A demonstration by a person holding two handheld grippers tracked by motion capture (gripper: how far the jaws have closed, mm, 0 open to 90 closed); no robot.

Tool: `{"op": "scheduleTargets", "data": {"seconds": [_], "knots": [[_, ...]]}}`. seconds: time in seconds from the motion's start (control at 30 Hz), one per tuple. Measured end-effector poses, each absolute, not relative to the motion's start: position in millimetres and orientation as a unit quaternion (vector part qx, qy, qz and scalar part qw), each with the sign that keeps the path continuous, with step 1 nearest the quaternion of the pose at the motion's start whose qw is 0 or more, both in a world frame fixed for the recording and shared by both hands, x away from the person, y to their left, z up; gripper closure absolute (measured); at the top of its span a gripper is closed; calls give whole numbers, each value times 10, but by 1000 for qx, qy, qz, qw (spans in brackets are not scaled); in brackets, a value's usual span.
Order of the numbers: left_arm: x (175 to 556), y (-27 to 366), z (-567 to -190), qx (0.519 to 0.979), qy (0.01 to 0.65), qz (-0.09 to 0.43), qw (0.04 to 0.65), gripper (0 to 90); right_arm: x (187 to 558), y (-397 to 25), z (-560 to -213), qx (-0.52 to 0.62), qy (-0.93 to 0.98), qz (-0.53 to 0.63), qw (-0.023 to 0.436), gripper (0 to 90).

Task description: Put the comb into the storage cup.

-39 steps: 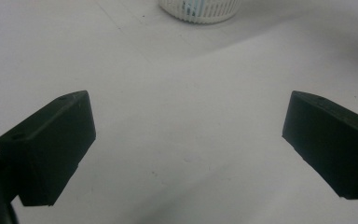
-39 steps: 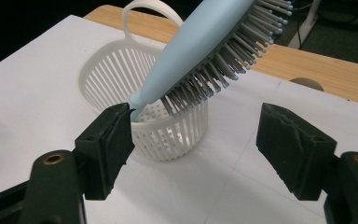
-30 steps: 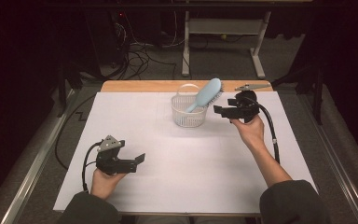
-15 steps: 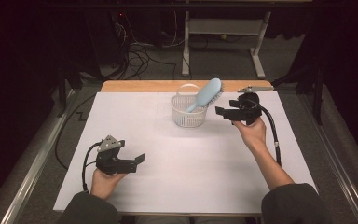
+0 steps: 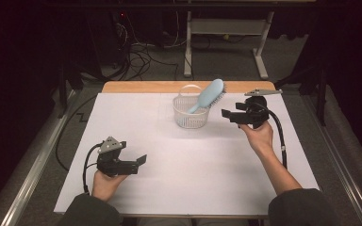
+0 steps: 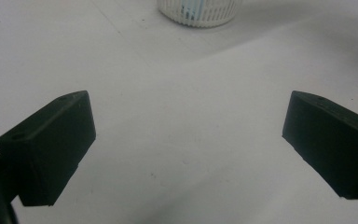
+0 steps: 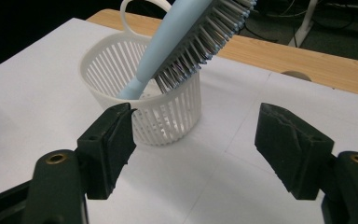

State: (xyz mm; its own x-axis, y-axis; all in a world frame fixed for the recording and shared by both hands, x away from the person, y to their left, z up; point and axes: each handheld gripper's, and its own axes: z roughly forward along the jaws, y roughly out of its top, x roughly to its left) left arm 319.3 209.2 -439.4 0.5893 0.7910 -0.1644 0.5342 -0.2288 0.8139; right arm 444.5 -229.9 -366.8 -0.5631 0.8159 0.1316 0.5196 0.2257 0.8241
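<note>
A pale blue plastic hairbrush (image 5: 209, 94) stands handle-down inside a small white slatted plastic basket (image 5: 191, 117), its bristled head leaning out over the basket's rim toward the far right. The basket sits on the white sheet that covers the wooden table (image 5: 136, 87), near the far edge and a little right of centre. In the right gripper view the brush (image 7: 186, 42) shows grey bristles facing down and to the right, with the handle tip resting on the basket's floor (image 7: 140, 95).

The right gripper (image 5: 230, 114) hangs just beside the basket on its right side, above the sheet, its jaws spread wide with nothing between them; they point toward the basket without touching it. The person's right hand (image 5: 259, 136) grips it from behind, the black cable trailing down along the forearm.

The left gripper (image 5: 141, 161) is well apart from the basket, low over the near left part of the sheet, held in the left hand (image 5: 106, 181). Its jaws are also wide apart and empty, with bare white sheet between them in the left gripper view
</note>
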Motion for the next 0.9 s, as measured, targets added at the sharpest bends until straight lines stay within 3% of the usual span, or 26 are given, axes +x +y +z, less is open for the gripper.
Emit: {"op": "scheduleTargets", "data": {"seconds": [0.9], "knots": [[3194,2089,-4395,771,433,145,445,16,4246,-2472,-3646,425,763,455,176,282]]}}
